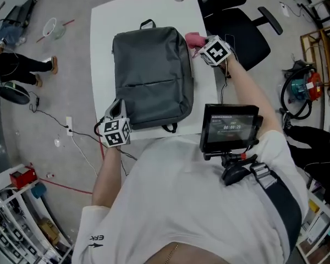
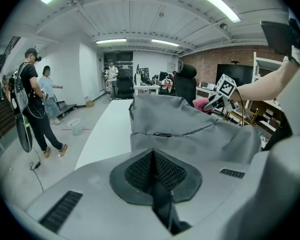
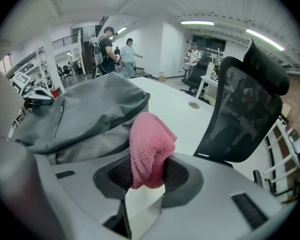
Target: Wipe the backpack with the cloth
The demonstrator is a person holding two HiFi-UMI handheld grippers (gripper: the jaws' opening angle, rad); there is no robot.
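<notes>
Pinching the pink cloth (image 3: 149, 149), your right gripper (image 1: 198, 44) sits at the backpack (image 1: 151, 76) upper-right edge; left gripper (image 1: 117, 108) jaws pressed together, lower left.

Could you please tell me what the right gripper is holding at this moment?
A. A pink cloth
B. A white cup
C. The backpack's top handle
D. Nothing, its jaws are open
A: in the right gripper view the right gripper is closed on the pink cloth, which sticks up between its jaws beside the grey backpack.
</notes>
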